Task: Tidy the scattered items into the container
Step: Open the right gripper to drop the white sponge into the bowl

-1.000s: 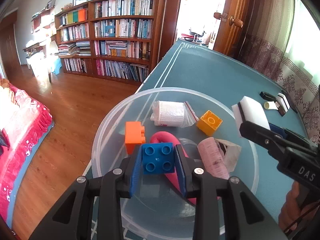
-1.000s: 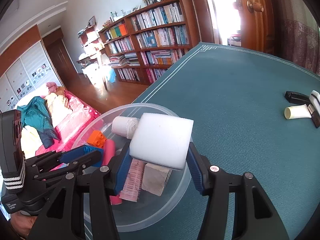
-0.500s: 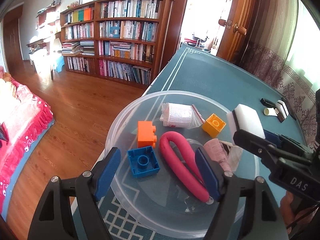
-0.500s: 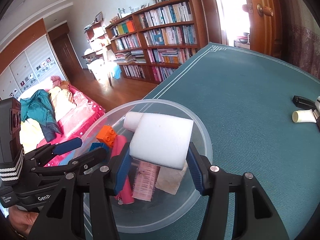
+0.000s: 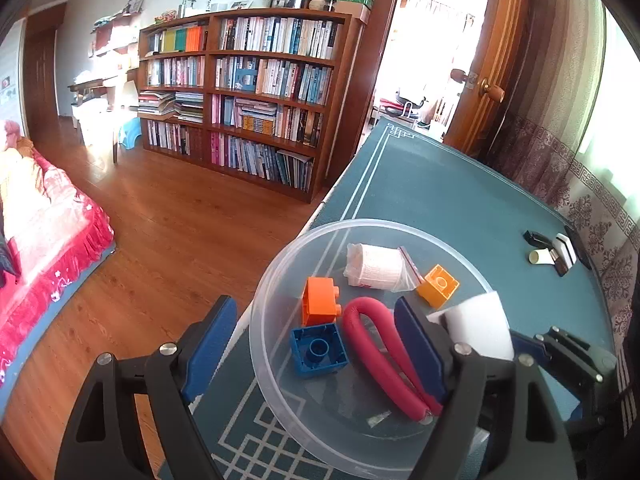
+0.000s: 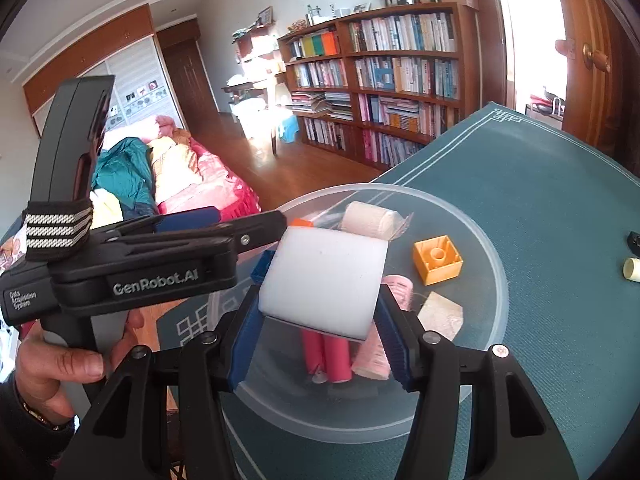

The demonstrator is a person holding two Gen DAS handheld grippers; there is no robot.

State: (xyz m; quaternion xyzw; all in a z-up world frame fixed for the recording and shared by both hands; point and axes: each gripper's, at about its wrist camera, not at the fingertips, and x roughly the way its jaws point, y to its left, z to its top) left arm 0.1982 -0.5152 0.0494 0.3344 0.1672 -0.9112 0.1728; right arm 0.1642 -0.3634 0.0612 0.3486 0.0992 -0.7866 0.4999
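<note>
Gripping a white sponge block (image 6: 326, 280) between its blue pads, the right gripper (image 6: 320, 332) holds it above the near side of the clear round container (image 6: 494, 264). The same block shows at the right edge of the left wrist view (image 5: 478, 326), just past the left gripper's right finger. The left gripper (image 5: 316, 350) hangs with its jaws spread wide and nothing between them, one finger outside the container's left wall and the other over its inside. A hand (image 6: 60, 368) grips the left tool's handle at the lower left of the right wrist view.

Inside the container (image 5: 280, 264) lie a blue brick (image 5: 318, 350) turned hollow side up, a bent red foam tube (image 5: 384, 348) beside it, and an orange brick (image 5: 320, 300) just beyond. Farther in sit a white roll in a plastic bag (image 5: 374, 266) and a yellow brick (image 5: 438, 286), also hollow side up. The right wrist view adds a pink roll (image 6: 380, 344) and a beige square piece (image 6: 440, 316) under and beside the sponge.

The container rests near the corner of a teal table (image 5: 440, 196). Well beyond it, near the table's right edge, lies a small cluster of black and white items (image 5: 554, 250). A bookshelf (image 5: 256, 92) stands across the wooden floor.
</note>
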